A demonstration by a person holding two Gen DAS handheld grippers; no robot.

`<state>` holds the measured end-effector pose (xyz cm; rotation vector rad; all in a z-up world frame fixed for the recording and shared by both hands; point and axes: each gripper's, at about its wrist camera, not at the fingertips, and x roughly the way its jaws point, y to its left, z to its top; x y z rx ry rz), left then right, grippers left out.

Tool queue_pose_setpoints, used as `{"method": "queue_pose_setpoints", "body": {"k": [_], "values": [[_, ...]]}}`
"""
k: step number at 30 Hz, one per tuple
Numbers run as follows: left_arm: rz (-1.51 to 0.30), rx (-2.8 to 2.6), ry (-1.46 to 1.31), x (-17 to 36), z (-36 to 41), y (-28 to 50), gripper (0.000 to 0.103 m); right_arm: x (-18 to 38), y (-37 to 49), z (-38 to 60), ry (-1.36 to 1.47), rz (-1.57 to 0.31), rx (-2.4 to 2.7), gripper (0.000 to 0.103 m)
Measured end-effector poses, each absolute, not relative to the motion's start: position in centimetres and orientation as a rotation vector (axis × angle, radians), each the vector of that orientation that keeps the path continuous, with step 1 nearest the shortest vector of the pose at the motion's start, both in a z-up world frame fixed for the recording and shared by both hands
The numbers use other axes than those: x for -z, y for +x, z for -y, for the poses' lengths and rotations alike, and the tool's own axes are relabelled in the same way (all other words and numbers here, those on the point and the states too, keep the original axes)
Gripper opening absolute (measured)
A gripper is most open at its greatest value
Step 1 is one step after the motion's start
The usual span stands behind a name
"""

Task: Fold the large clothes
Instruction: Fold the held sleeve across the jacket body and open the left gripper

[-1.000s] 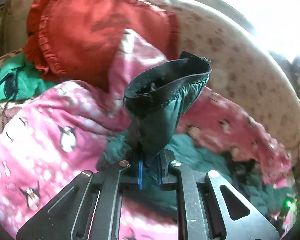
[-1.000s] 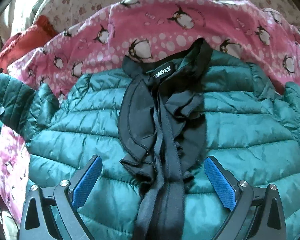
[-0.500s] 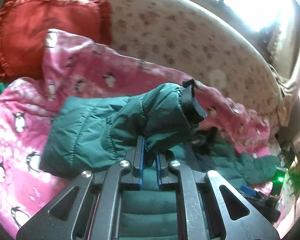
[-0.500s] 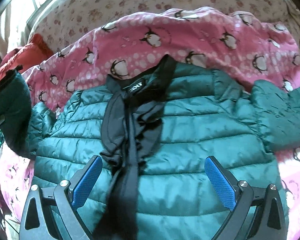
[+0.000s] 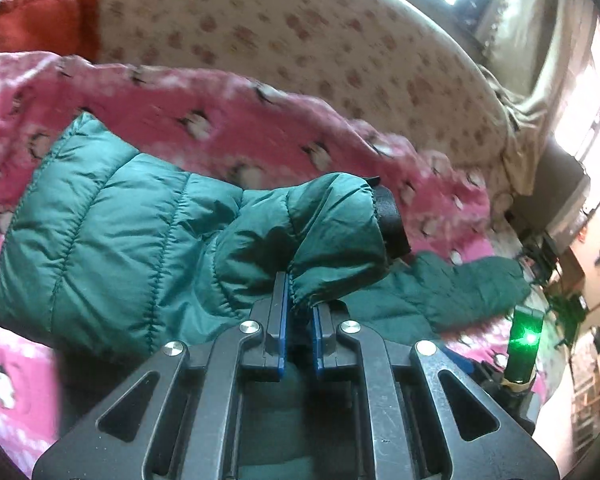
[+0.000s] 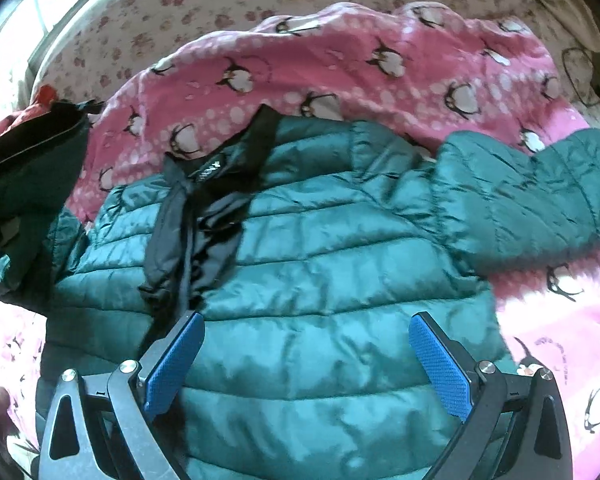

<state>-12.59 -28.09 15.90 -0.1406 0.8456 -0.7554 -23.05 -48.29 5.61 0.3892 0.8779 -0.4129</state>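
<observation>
1. Right now the left tongs are pinching the padded edge of the green puffer jacket's sleeve near its black cuff, holding it lifted above the jacket body, probably so the sleeve can be carried across the front as a fold.
2. The right tongs are spread wide and grip nothing; they hover over the lower front of the green puffer jacket, likely ready to press or steady it.
3. The jacket lies front-up and flat on a pink penguin blanket, its black collar and open placket left of centre, its other sleeve stretched out to the right of the body.
4. Beyond the jacket, past the blanket, runs a floral bedsheet; a red cushion sits beyond the jacket's left side.
5. Only the rumpled placket, bunched on the jacket's front, looks likely to hinder a neat fold.
</observation>
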Motion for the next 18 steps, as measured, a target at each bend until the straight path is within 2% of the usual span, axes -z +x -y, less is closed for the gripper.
{"method": "queue_pose_setpoints", "body": {"k": [9, 12, 14, 15, 16, 17, 18], "values": [[-0.97, 0.756, -0.009, -11.2, 33.4, -13.1, 0.011, -4.2, -24.6, 50.4, 0.399, -0.919, 0.468, 0.102], [-1.014, 0.774, -0.003, -10.2, 33.4, -13.3, 0.027, -3.6, -24.6, 50.4, 0.395, -0.94, 0.46, 0.102], [-1.017, 0.792, -0.023, -10.6, 32.6, -13.5, 0.051, -3.6, -24.7, 50.3, 0.395, -0.938, 0.455, 0.102], [-1.012, 0.801, -0.04, -11.1, 31.9, -13.7, 0.056, -3.6, -24.8, 50.4, 0.402, -0.936, 0.451, 0.102], [-1.003, 0.803, -0.052, -11.5, 31.3, -13.9, 0.067, -3.7, -24.9, 50.5, 0.415, -0.933, 0.448, 0.102], [-0.992, 0.804, -0.066, -12.0, 30.5, -14.0, 0.072, -3.7, -25.1, 50.5, 0.426, -0.931, 0.445, 0.102], [-0.985, 0.806, -0.081, -12.6, 29.5, -14.1, 0.073, -4.0, -25.3, 50.6, 0.445, -0.926, 0.441, 0.102]]}}
